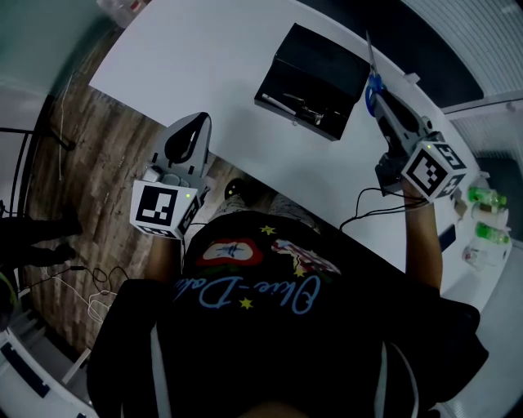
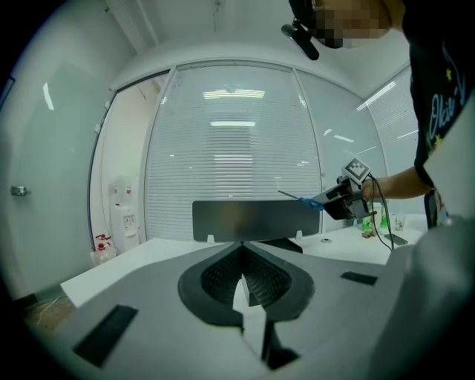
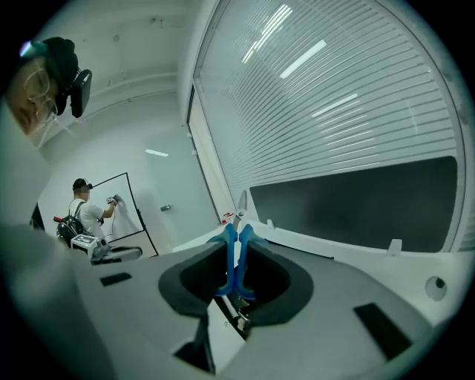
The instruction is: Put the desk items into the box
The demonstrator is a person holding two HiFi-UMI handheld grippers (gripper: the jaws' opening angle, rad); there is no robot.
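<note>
Standing at the white desk (image 1: 204,57), the person holds a claw in each hand. The right gripper (image 1: 382,100) is up by the right end of the black box (image 1: 323,61), and its jaws are clamped on the blue handles of a pair of scissors (image 1: 373,86). The blades point away from the person, toward the dark divider panel (image 1: 384,24) along the desk's far edge. In the right gripper view the scissors (image 3: 228,256) stand nearly upright between the jaws of the right gripper (image 3: 236,293), handles pinched and tip raised. From the left gripper view the scissors (image 2: 300,199) are clear of the desktop, held in the air.

The box lies open on the desk with a pen (image 1: 282,104) and a few small items I can't make out along its near side.

The left gripper (image 1: 194,126) is at the desk's near edge, well apart from the box. Its jaws are together with nothing between them, as the left gripper view shows for this left gripper (image 2: 243,274).

Green-capped bottles (image 1: 484,200) stand off at the right. A second person (image 3: 85,211) is at a whiteboard in the background.
</note>
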